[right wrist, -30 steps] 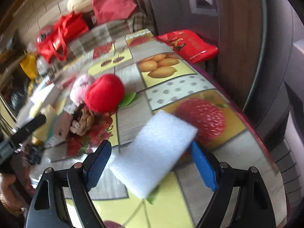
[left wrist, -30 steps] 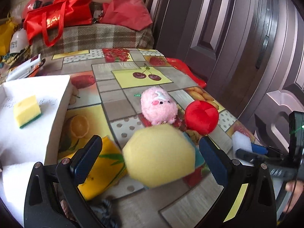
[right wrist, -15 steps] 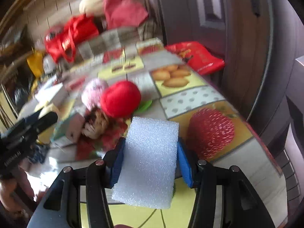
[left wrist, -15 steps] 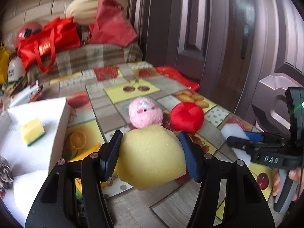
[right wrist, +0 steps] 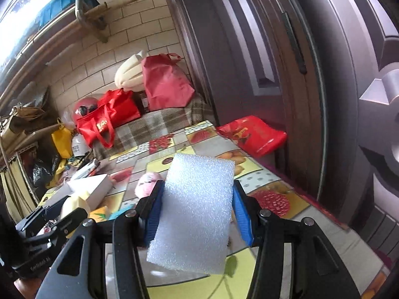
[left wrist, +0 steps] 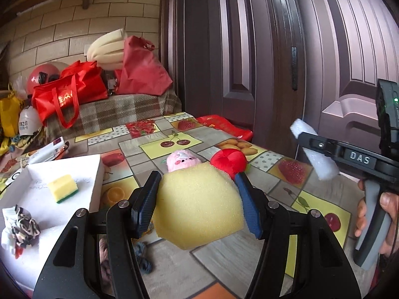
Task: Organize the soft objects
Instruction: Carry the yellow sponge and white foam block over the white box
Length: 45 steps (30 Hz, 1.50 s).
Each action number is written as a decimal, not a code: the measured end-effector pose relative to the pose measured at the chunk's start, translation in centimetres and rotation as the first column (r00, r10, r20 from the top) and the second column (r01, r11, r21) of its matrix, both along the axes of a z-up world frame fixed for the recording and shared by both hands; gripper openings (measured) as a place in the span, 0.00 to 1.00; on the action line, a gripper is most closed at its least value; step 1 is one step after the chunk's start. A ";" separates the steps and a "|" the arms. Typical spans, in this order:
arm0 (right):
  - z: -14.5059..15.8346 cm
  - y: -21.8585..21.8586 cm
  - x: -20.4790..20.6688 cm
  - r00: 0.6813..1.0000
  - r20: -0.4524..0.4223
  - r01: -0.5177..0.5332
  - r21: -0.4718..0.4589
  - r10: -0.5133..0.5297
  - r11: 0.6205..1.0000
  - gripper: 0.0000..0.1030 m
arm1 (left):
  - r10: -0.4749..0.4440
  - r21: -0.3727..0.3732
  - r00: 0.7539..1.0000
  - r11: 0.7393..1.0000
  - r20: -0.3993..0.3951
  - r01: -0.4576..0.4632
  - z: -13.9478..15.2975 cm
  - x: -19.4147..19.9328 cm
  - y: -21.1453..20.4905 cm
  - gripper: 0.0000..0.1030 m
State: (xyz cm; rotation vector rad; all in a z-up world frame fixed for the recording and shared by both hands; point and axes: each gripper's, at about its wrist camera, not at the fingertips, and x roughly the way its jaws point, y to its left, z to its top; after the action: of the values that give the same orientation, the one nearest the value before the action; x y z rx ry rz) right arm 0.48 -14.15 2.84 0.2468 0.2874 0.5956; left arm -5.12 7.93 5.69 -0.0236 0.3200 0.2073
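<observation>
My left gripper [left wrist: 197, 199] is shut on a big yellow sponge [left wrist: 197, 204] and holds it above the table. My right gripper [right wrist: 197, 206] is shut on a white foam pad [right wrist: 197, 211], also lifted; the pad shows in the left wrist view [left wrist: 315, 153] at the right. A pink plush [left wrist: 182, 159] and a red plush [left wrist: 228, 160] lie on the fruit-pattern tablecloth [left wrist: 279, 214] beyond the sponge. A white box [left wrist: 74, 167] at the left holds a small yellow-green sponge [left wrist: 63, 188] and a patterned cloth [left wrist: 22, 226].
Yarn [left wrist: 142, 254] lies on the table under my left gripper. Red bags [left wrist: 72, 92] and a helmet [left wrist: 40, 77] sit on a plaid bench behind. A dark door [left wrist: 274, 49] stands to the right. A red packet [right wrist: 251, 134] lies at the table's far right edge.
Both grippers closed on their objects, the yellow sponge and the white foam pad, and have lifted them higher above the table.
</observation>
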 end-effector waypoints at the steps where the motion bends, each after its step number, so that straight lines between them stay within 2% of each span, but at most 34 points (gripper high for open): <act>1: 0.0 0.3 0.0 1.000 -0.001 -0.008 0.000 0.008 1.000 0.51 | 0.001 -0.001 1.000 1.000 0.001 -0.001 0.0 -0.3 0.0 0.59; 9: 0.4 3.9 -2.1 0.997 0.058 -0.048 -0.058 0.052 0.997 0.51 | 0.024 -0.013 1.000 1.000 0.017 -0.024 -0.1 -3.7 1.0 0.59; 20: 0.4 8.7 -4.9 0.984 0.109 -0.126 -0.129 0.140 0.984 0.51 | 0.075 -0.020 0.997 0.997 0.031 -0.074 -0.2 -6.0 3.4 0.59; 31: 0.5 12.4 -6.9 0.969 0.137 -0.178 -0.185 0.204 0.966 0.51 | 0.135 0.009 0.990 0.991 0.038 -0.135 -0.2 -8.2 5.8 0.59; 37: 0.4 14.3 -7.4 0.964 0.134 -0.200 -0.203 0.229 0.959 0.51 | 0.200 -0.018 0.979 0.980 0.044 -0.199 -0.3 -9.9 8.7 0.59; 45: 0.5 16.3 -8.1 0.958 0.135 -0.219 -0.226 0.253 0.949 0.51 | 0.242 -0.042 0.970 0.970 0.036 -0.240 -0.6 -10.9 10.8 0.59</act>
State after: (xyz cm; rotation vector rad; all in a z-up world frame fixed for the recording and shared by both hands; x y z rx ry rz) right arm -7.61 2.14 3.30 -0.0420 0.2213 0.8131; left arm -16.04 18.75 5.05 -0.1035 0.2796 0.4415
